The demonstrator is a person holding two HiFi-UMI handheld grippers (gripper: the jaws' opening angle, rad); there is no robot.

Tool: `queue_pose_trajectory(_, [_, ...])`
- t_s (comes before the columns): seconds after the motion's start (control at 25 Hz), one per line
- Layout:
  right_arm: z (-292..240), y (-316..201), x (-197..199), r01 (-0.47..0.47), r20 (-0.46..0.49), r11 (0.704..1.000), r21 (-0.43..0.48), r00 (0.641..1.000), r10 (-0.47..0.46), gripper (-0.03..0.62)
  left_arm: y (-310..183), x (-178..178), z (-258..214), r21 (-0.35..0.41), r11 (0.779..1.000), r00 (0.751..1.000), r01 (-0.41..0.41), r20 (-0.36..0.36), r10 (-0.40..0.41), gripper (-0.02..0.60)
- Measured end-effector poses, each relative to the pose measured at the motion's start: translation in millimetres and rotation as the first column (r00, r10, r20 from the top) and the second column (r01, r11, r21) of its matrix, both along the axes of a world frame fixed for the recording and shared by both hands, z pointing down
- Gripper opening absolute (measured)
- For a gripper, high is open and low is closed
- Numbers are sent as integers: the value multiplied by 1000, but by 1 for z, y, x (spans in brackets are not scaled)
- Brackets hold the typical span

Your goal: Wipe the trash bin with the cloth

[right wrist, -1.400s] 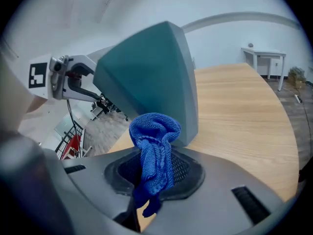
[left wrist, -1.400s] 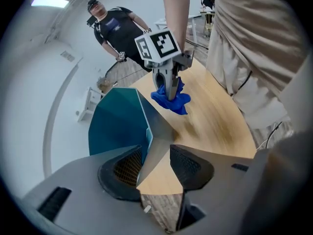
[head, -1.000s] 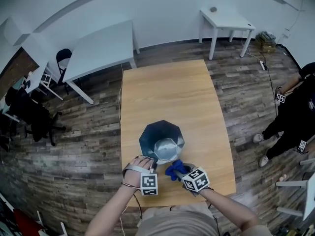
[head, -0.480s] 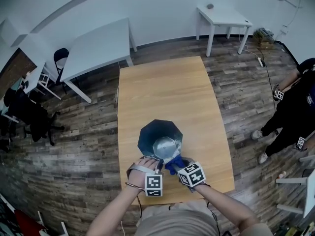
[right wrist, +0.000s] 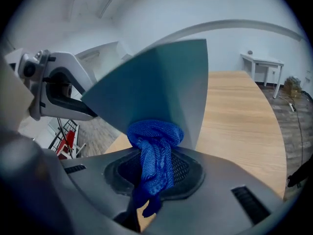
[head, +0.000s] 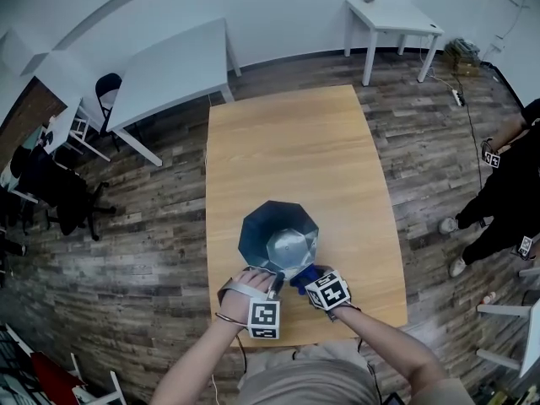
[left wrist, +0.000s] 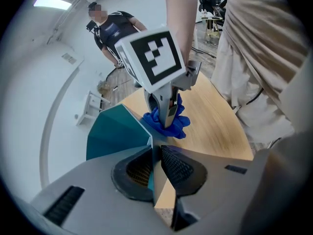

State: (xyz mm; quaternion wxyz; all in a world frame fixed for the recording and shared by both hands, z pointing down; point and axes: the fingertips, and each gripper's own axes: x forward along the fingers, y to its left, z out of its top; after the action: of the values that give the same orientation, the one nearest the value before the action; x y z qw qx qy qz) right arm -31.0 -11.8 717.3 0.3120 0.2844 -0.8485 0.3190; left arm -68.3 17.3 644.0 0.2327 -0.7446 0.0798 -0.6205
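Seen from overhead, the teal faceted trash bin (head: 278,241) stands mouth-up on the wooden desk (head: 287,142), with both my tongs at its near side. The left tongs (head: 272,282) are at the bin's near rim. The right tongs (head: 301,274) are just to the right of them, holding the blue cloth (head: 306,277) against the bin's outer wall. The head view shows the bin's silvery inside bottom but not the pads of either pair. The left gripper view supplies that: the thin edge of the bin's wall runs between the two pads, which are closing onto it, and the cloth is bunched against the wall just beyond. Only the right gripper view shows its tongs pinching the cloth, a twisted blue wad standing up between the pads and touching the bin's flat teal face. A person in black (left wrist: 110,28), visible beyond the bin in the left gripper view, stands well away from it.
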Motion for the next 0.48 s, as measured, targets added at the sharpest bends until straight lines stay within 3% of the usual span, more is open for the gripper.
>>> queue_pose_trajectory(0.48, [151,-10,0,81,-150,992,-96,984,-95,75,-2,5,1,1,1000,999,-12,-47,12,58])
